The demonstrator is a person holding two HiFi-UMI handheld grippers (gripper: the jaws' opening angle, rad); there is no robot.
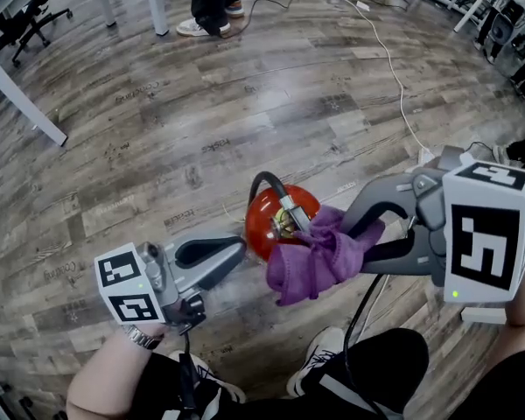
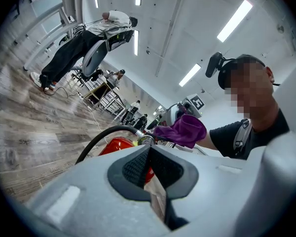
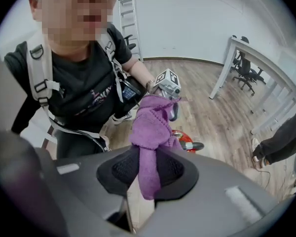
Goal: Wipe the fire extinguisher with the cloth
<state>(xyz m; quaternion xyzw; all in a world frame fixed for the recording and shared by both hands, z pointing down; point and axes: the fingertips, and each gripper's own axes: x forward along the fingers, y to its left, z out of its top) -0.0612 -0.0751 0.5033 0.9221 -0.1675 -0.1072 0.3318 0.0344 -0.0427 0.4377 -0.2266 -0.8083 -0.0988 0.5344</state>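
The red fire extinguisher (image 1: 276, 219) stands on the wood floor and shows from above, with a black hose looping over its valve. A purple cloth (image 1: 319, 256) is bunched over its right side and top. My right gripper (image 1: 360, 241) is shut on that cloth, which hangs between its pads (image 3: 121, 169) in the right gripper view. My left gripper (image 1: 238, 250) lies level with its tip close beside the extinguisher's left side. Its jaws are shut with nothing between them (image 2: 149, 154), and whether it touches the extinguisher (image 2: 116, 146) I cannot tell.
A white cable (image 1: 394, 77) runs across the floor behind the extinguisher. Another person's legs (image 1: 212, 7) stand at the back, next to white table legs (image 1: 26, 103) and an office chair (image 1: 31, 20). The wearer's shoe (image 1: 319, 366) is close in front.
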